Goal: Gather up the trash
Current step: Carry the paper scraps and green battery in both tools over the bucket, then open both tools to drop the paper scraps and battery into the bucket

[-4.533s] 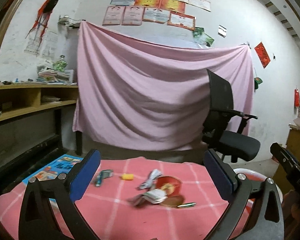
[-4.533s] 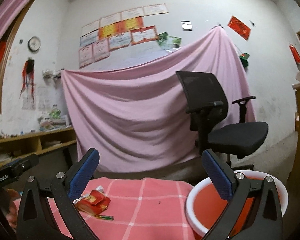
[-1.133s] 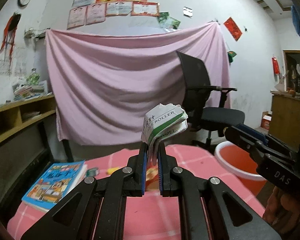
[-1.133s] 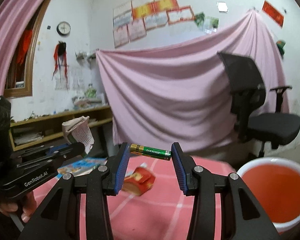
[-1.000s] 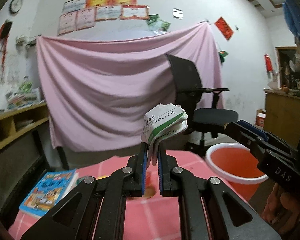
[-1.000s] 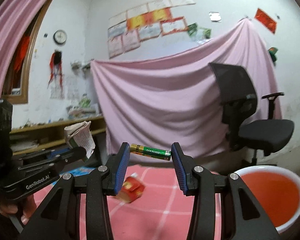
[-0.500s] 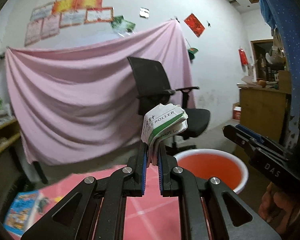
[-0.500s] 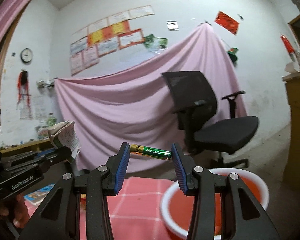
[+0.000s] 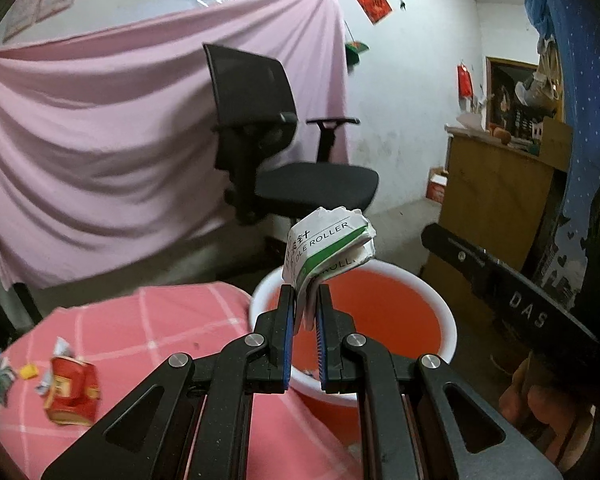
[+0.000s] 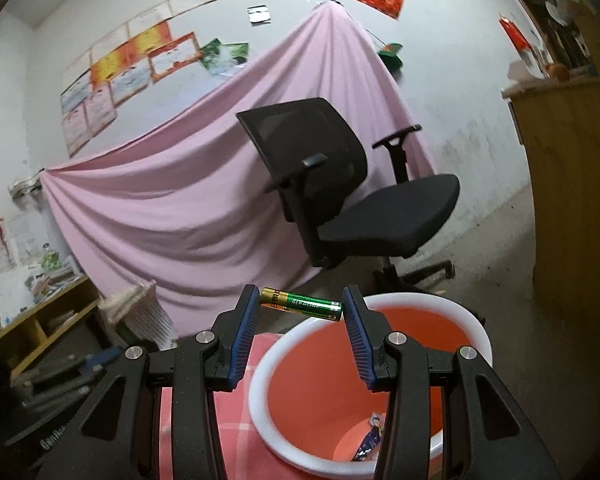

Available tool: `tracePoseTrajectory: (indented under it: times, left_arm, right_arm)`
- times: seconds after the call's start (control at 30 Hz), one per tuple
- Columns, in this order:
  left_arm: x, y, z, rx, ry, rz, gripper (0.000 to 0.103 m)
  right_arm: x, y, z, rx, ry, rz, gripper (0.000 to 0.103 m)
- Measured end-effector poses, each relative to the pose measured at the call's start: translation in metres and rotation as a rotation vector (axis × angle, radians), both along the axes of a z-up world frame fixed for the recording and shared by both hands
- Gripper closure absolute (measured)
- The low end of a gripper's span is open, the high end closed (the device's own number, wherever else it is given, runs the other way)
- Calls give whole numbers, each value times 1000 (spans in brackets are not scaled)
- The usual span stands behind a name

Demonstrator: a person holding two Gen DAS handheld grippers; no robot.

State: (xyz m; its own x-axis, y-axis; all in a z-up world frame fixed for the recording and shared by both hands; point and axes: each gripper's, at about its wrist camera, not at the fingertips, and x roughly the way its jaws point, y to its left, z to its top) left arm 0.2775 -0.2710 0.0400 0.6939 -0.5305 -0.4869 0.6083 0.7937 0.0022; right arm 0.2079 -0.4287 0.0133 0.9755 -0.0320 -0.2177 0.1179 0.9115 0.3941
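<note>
My left gripper [image 9: 303, 300] is shut on a crumpled white and green paper wrapper [image 9: 327, 246], held up over the near rim of the red bin [image 9: 396, 308]. In the right wrist view my right gripper [image 10: 300, 303] is shut on a green battery [image 10: 302, 304], pinched end to end between the blue pads above the bin's [image 10: 452, 308] far-left rim. A scrap of wrapper [image 10: 370, 438] lies inside the bin. The right gripper's black body [image 9: 512, 304] shows at the right of the left wrist view. The left gripper with its paper [image 10: 140, 312] appears at the left of the right view.
A crushed red packet [image 9: 72, 392], a small yellow piece [image 9: 27, 371] and paper scraps lie on the pink checked tablecloth [image 9: 148, 328]. A black office chair [image 9: 284, 152] stands behind the bin before a pink hanging sheet [image 9: 100, 140]. A wooden cabinet [image 9: 496, 192] is at the right.
Both grippers have swung to the right, away from the table's litter and over the red bin, each keeping its hold. The bin now fills the lower middle of both views.
</note>
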Motion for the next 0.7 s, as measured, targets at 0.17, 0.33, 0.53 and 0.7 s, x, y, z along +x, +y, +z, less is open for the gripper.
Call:
tracePoseTrajectory:
  times: [0.17,0.33,0.53,0.7]
  left_arm:
    - [10,-20,-13,33,57,-13,95]
    - [19,-37,-27,71,113,-5,95]
    - [27,-50,-33,93,161,-11,95]
    - [31,-50,-41,103,193,-13,92]
  right_arm:
    - [8,-16,-10,48,61,-9,62]
    - [17,-25,-21,94,133,9,62]
    - [20,-29,-29,136,175,34,61]
    - [23,-28,-30,135,198,42,61]
